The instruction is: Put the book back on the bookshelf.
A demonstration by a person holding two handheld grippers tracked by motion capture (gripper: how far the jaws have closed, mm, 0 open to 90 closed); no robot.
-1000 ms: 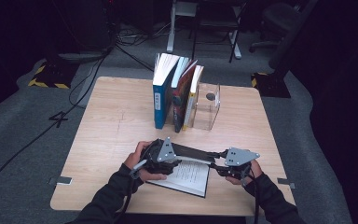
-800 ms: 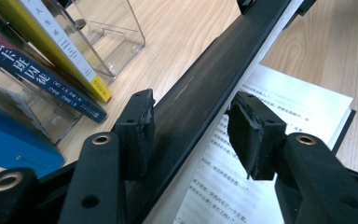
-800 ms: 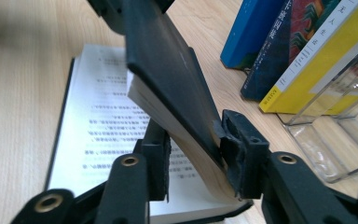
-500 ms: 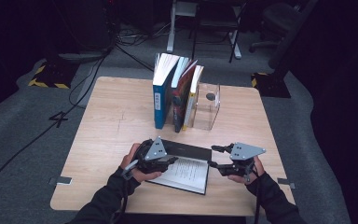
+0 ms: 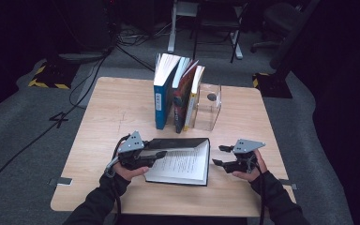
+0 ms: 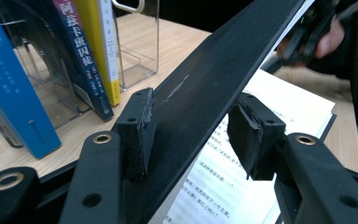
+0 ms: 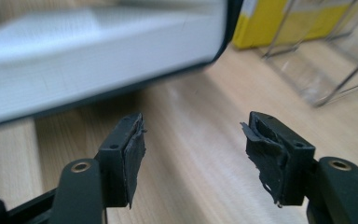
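I have the open book lying flat near my edge of the counter, between my two hands. Its black cover is raised at a slant over the printed pages, and my left hand-held gripper has that cover between its jaws. One pad lies against the cover's outer face; the other pad stands just off the inner face, so I cannot tell whether the cover is truly clamped.

My right hand-held gripper sits just beside the book's right edge, apart from it. Its jaws have just been opening and stand wide with nothing between them, only bare wood below.

Behind the book, toward the far side of the counter, a clear rack holds a row of upright books: a blue book at the left, a dark red one leaning against it, and a yellow-spined one at the right. The rack's right-hand part is see-through with a round dark spot on its wall.

Nothing lies between the open book and the rack.
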